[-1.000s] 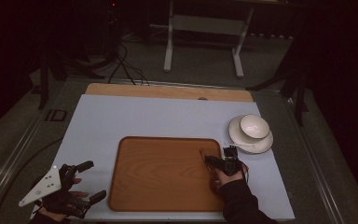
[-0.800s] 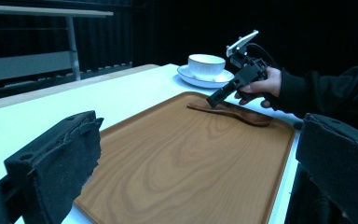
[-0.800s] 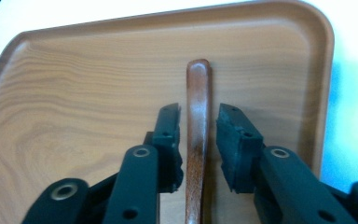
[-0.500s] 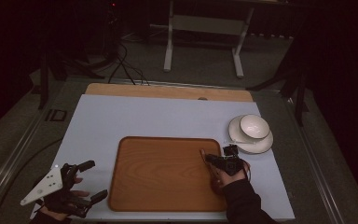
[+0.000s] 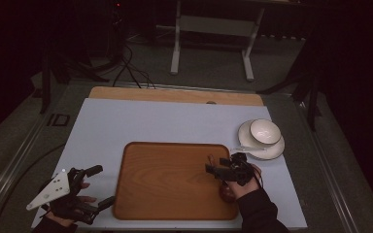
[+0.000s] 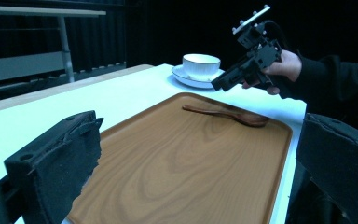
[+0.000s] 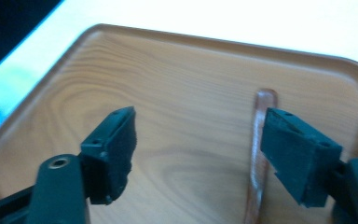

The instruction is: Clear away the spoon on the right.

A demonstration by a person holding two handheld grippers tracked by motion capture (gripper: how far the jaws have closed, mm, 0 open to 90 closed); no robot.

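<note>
- Spoon (image 6: 226, 115) lies flat on the tray (image 5: 165, 179), at about 3 o'clock on it, handle toward 12
- Right gripper (image 5: 219, 171) hangs just above the spoon; its jaws have just been opening and stand wide, nothing between the pads, the spoon handle below beside one pad
- Left gripper (image 5: 97, 187) sits at the tray's 9 o'clock, jaws apart, empty
- Bowl (image 5: 264, 131) on a saucer (image 5: 262, 148) at 1 o'clock off the tray; what seems a pale spoon lies on the saucer
</note>
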